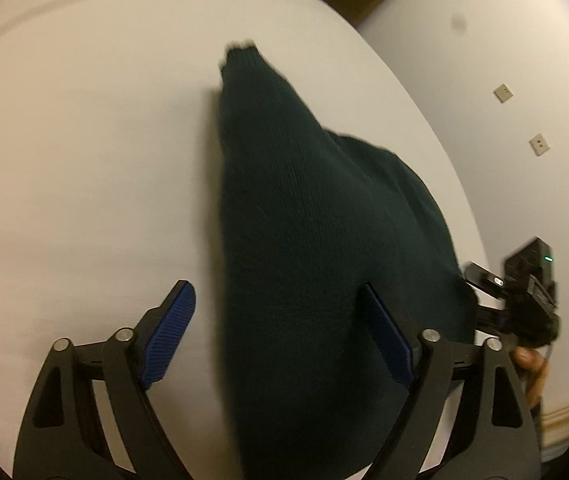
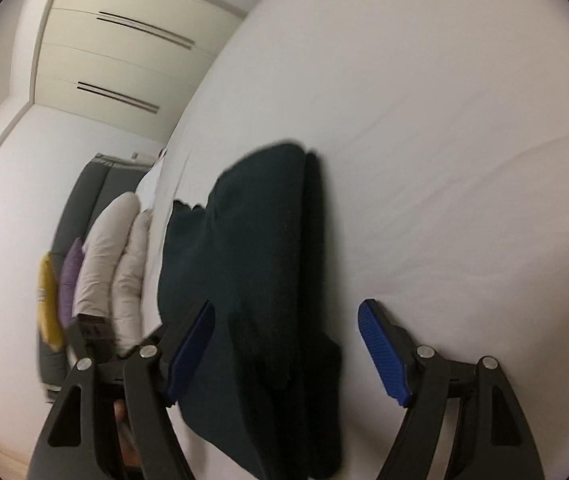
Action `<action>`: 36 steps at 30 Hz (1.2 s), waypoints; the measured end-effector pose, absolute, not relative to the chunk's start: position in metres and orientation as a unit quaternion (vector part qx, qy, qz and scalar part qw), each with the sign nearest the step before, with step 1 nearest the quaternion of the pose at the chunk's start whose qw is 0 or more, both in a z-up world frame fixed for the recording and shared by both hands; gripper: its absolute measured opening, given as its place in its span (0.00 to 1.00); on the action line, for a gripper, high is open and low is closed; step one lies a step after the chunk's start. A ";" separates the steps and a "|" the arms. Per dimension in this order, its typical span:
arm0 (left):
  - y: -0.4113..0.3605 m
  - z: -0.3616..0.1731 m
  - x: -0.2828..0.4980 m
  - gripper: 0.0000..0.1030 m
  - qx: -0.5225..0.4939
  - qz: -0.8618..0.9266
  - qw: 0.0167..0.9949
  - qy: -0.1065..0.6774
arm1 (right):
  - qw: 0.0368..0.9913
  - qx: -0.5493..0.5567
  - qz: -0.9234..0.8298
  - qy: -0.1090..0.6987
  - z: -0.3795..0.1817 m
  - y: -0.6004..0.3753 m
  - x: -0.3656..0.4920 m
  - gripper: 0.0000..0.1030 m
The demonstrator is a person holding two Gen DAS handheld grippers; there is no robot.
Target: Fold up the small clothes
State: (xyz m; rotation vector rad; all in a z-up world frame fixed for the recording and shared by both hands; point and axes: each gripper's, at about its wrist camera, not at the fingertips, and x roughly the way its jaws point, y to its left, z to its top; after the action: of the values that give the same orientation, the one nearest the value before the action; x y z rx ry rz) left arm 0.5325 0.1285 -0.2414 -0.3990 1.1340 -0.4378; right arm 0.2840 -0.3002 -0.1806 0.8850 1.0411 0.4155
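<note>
The dark green knit garment (image 1: 304,240), judged soft, light and floppy, is best pinched at a hem, while both claws (image 1: 280,336) (image 2: 284,352) are spread wide, nothing gripped.

dim warm indoor light | soft shadows | motion blur | fisheye edge vignette
</note>
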 end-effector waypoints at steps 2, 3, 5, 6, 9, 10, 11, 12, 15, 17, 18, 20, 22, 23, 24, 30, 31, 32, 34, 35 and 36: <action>0.122 -0.258 0.544 0.84 -0.205 -0.216 0.787 0.540 | 0.746 0.416 0.206 0.477 -0.182 -0.296 0.292 0.71; 0.123 -0.264 0.540 0.85 -0.214 -0.220 0.783 0.542 | 0.740 0.416 0.213 0.483 -0.185 -0.293 0.298 0.68; 0.119 -0.270 0.553 0.83 -0.217 -0.228 0.774 0.550 | 0.735 0.410 0.215 0.496 -0.188 -0.288 0.306 0.54; 0.119 -0.268 0.553 0.76 -0.215 -0.231 0.772 0.552 | 0.733 0.408 0.217 0.500 -0.190 -0.284 0.310 0.50; 0.114 -0.263 0.549 0.68 -0.203 -0.228 0.770 0.561 | 0.737 0.394 0.212 0.506 -0.191 -0.278 0.315 0.35; 0.118 -0.252 0.537 0.63 -0.200 -0.226 0.771 0.560 | 0.744 0.384 0.210 0.505 -0.187 -0.278 0.310 0.33; 0.119 -0.245 0.526 0.61 -0.198 -0.226 0.772 0.560 | 0.755 0.366 0.205 0.504 -0.182 -0.274 0.308 0.31; 0.121 -0.242 0.524 0.57 -0.198 -0.226 0.774 0.558 | 0.764 0.351 0.200 0.503 -0.176 -0.268 0.306 0.30; 0.127 -0.234 0.522 0.48 -0.201 -0.226 0.777 0.552 | 0.787 0.317 0.187 0.496 -0.154 -0.253 0.299 0.27; 0.132 -0.223 0.516 0.46 -0.198 -0.227 0.783 0.545 | 0.804 0.290 0.189 0.483 -0.131 -0.239 0.289 0.26; 0.126 -0.217 0.512 0.46 -0.194 -0.227 0.787 0.540 | 0.810 0.279 0.191 0.479 -0.122 -0.233 0.285 0.26; 0.133 -0.200 0.500 0.46 -0.180 -0.225 0.799 0.528 | 0.823 0.255 0.202 0.467 -0.099 -0.213 0.269 0.26; 0.130 -0.183 0.498 0.46 -0.168 -0.225 0.809 0.517 | 0.828 0.244 0.217 0.456 -0.079 -0.195 0.252 0.26; 0.135 -0.176 0.494 0.46 -0.166 -0.223 0.811 0.515 | 0.827 0.244 0.225 0.453 -0.073 -0.188 0.243 0.26; 0.146 -0.168 0.487 0.46 -0.165 -0.221 0.813 0.512 | 0.827 0.245 0.233 0.450 -0.068 -0.180 0.236 0.26; 0.181 -0.141 0.450 0.47 -0.147 -0.205 0.832 0.494 | 0.813 0.255 0.278 0.444 -0.052 -0.131 0.211 0.26; 0.190 -0.140 0.445 0.47 -0.148 -0.201 0.833 0.493 | 0.810 0.256 0.285 0.445 -0.051 -0.121 0.207 0.26; 0.194 -0.139 0.441 0.47 -0.149 -0.198 0.834 0.493 | 0.808 0.255 0.288 0.445 -0.052 -0.114 0.205 0.26; 0.201 -0.142 0.437 0.47 -0.150 -0.188 0.836 0.494 | 0.802 0.262 0.292 0.452 -0.059 -0.099 0.206 0.26; 0.199 -0.141 0.435 0.47 -0.149 -0.184 0.836 0.495 | 0.796 0.268 0.292 0.457 -0.065 -0.093 0.203 0.26; 0.197 -0.144 0.434 0.47 -0.144 -0.181 0.837 0.496 | 0.794 0.268 0.292 0.461 -0.071 -0.087 0.200 0.26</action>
State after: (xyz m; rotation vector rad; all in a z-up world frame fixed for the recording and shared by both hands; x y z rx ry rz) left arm 0.4344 0.1974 -0.1439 -0.3051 1.0494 -0.3821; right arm 0.1998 -0.0867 -0.0710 0.5760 0.9908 0.6286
